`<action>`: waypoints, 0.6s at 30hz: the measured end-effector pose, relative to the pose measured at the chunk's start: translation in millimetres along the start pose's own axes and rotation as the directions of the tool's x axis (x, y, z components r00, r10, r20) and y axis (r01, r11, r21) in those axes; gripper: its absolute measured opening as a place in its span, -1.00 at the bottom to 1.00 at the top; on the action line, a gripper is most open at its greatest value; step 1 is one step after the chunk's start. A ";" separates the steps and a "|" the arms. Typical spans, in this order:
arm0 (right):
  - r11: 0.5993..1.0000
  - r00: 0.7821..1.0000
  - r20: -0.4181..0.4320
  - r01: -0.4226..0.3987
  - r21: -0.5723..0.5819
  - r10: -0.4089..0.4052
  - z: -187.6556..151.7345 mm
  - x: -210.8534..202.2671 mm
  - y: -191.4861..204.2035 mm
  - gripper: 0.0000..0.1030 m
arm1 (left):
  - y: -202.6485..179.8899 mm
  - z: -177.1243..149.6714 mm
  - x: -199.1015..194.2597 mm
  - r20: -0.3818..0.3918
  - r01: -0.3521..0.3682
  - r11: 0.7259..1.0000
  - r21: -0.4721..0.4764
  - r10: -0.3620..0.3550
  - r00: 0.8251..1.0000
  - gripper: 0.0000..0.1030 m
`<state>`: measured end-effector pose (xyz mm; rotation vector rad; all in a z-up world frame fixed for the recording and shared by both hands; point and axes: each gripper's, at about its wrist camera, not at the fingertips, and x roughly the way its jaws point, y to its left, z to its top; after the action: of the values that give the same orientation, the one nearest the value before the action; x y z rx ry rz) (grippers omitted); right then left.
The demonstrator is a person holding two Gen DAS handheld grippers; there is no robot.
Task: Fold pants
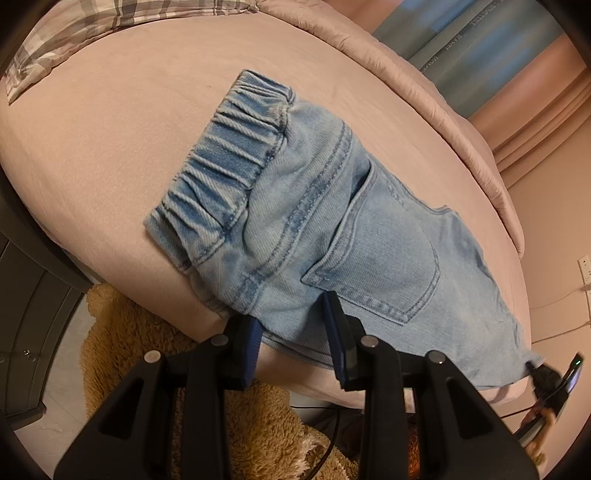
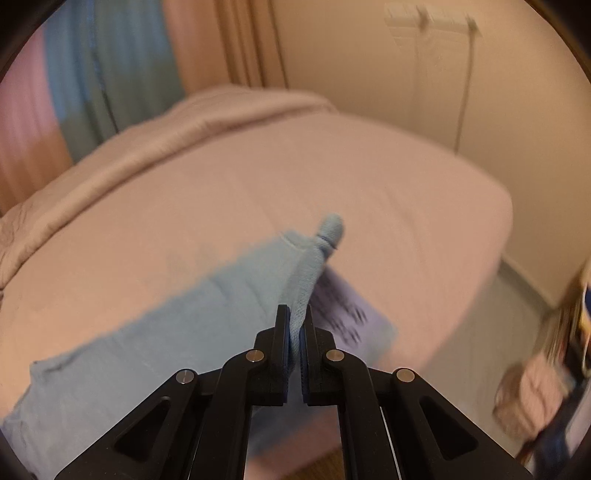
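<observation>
Light blue denim pants (image 1: 314,221) lie on a pink bed (image 1: 110,166), elastic waistband toward the far left, back pocket facing up. My left gripper (image 1: 291,314) is open at the near edge of the pants, its blue-padded fingers (image 1: 334,317) straddling the denim edge without pinching it. My right gripper (image 2: 295,321) is shut on the pants (image 2: 184,325), pinching a raised fold of the leg fabric; a bunched tip sticks up beyond the fingers. It also shows far right in the left wrist view (image 1: 543,376). The right wrist view is motion-blurred.
A plaid pillow (image 1: 92,29) lies at the bed's far left. A brown plush rug or toy (image 1: 184,387) sits on the floor below the bed edge. A paper with dark print (image 2: 347,314) lies on the bed under the lifted fabric. Curtains (image 2: 110,74) and wall stand behind.
</observation>
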<state>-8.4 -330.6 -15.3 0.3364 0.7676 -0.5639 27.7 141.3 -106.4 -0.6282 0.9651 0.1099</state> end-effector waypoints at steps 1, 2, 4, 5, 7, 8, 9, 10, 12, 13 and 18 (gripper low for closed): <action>1.000 0.999 -0.038 0.000 0.018 0.000 -5.6 8.3 -7.2 -0.93 | -0.9 -0.4 0.2 0.000 -0.002 1.000 0.002 0.002 1.000 -0.37; 0.999 0.998 -0.070 0.001 0.035 0.002 -10.5 13.9 -12.0 -0.93 | -1.2 -0.3 0.0 -0.001 -0.003 1.000 0.003 0.003 1.000 -0.37; 0.998 0.992 -0.128 0.001 0.070 0.008 -19.2 25.9 -21.6 -0.93 | -1.6 -0.3 0.3 -0.002 -0.005 1.000 0.004 0.005 1.000 -0.37; 0.997 0.990 -0.141 -0.005 0.077 0.016 -19.6 29.8 -22.7 -0.93 | -1.6 -0.2 0.3 -0.002 -0.006 1.000 0.003 0.006 1.000 -0.37; 0.997 0.991 -0.135 -0.011 0.074 0.021 -20.4 31.6 -22.9 -0.93 | -1.7 -0.1 0.3 0.000 -0.007 1.000 0.002 0.007 1.000 -0.37; 0.998 0.991 -0.134 -0.007 0.068 0.016 -20.1 31.1 -20.7 -0.93 | -2.1 0.0 0.3 0.000 -0.009 1.000 0.002 0.009 1.000 -0.37; 0.998 0.991 -0.135 0.000 0.061 0.008 -18.9 32.0 -19.7 -0.93 | -2.1 -0.2 0.2 0.000 -0.010 1.000 0.002 0.010 1.000 -0.37; 0.999 0.991 -0.135 0.008 0.053 -0.001 -18.6 32.4 -17.3 -0.93 | -2.4 -0.4 0.3 0.001 -0.011 1.000 0.003 0.011 1.000 -0.37; 0.999 0.992 -0.129 0.016 0.043 -0.010 -20.5 32.3 -17.6 -0.93 | -2.7 -0.6 0.3 0.002 -0.013 1.000 0.003 0.013 1.000 -0.37; 0.999 0.992 -0.125 0.018 0.039 -0.013 -20.6 32.0 -16.4 -0.93 | -2.9 -0.5 0.4 0.002 -0.014 1.000 0.004 0.014 1.000 -0.37; 0.999 0.992 -0.123 0.014 0.041 -0.009 -24.8 32.1 -20.3 -0.93 | -3.1 -0.9 0.5 0.003 -0.015 1.000 0.003 0.015 1.000 -0.37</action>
<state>-15.4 -346.3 -57.3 0.4087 0.8776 -0.5746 28.4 138.1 -105.8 -0.6180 0.9675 0.1227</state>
